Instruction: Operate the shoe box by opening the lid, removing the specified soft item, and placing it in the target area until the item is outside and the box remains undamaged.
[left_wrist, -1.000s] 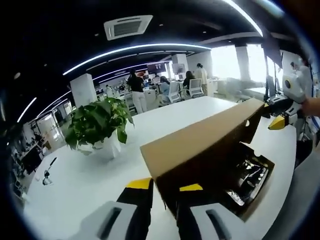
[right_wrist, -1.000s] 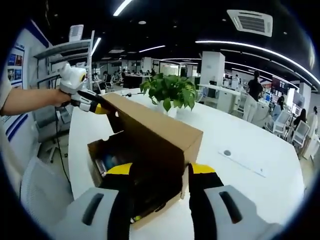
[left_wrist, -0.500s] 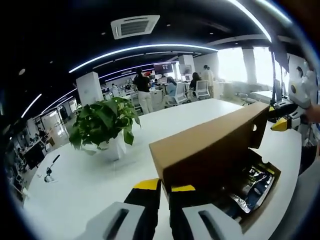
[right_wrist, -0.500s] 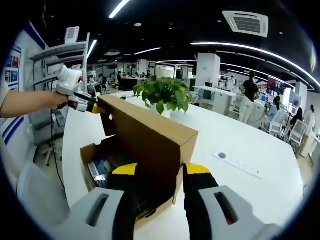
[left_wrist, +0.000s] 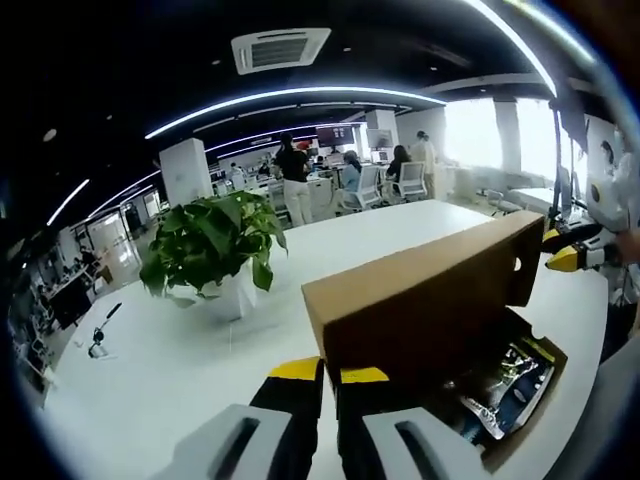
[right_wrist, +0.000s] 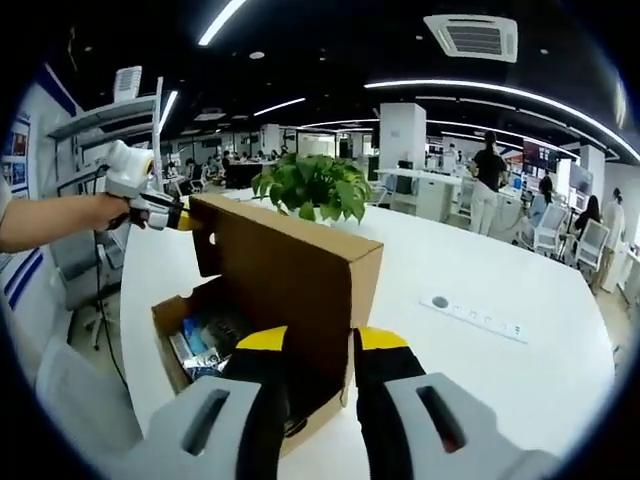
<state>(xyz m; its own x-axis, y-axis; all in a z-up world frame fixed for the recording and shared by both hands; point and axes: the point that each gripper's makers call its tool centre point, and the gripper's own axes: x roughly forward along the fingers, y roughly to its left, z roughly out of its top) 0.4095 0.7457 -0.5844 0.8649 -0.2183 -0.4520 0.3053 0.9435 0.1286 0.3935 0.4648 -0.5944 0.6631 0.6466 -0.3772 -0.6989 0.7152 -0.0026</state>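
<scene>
Lid (left_wrist: 420, 300) raised upright off box (right_wrist: 185, 345) — each hand-held gripper (left_wrist: 328, 372) (right_wrist: 320, 340) narrowed, pinching one lid end, exposing contents below for removal.

The left claw (left_wrist: 320, 375) rises from six o'clock, its yellow-tipped jaws nearly together at the near corner of the raised cardboard lid (left_wrist: 425, 300); under the lid, toward four o'clock, the open shoe box (left_wrist: 520, 425) shows a glossy packet (left_wrist: 500, 385) inside; at three o'clock the right claw (left_wrist: 562, 260) meets the lid's far end; a potted plant (left_wrist: 215, 250) stands on the white surface (left_wrist: 150, 390) at ten o'clock; people and office chairs sit at twelve.
</scene>
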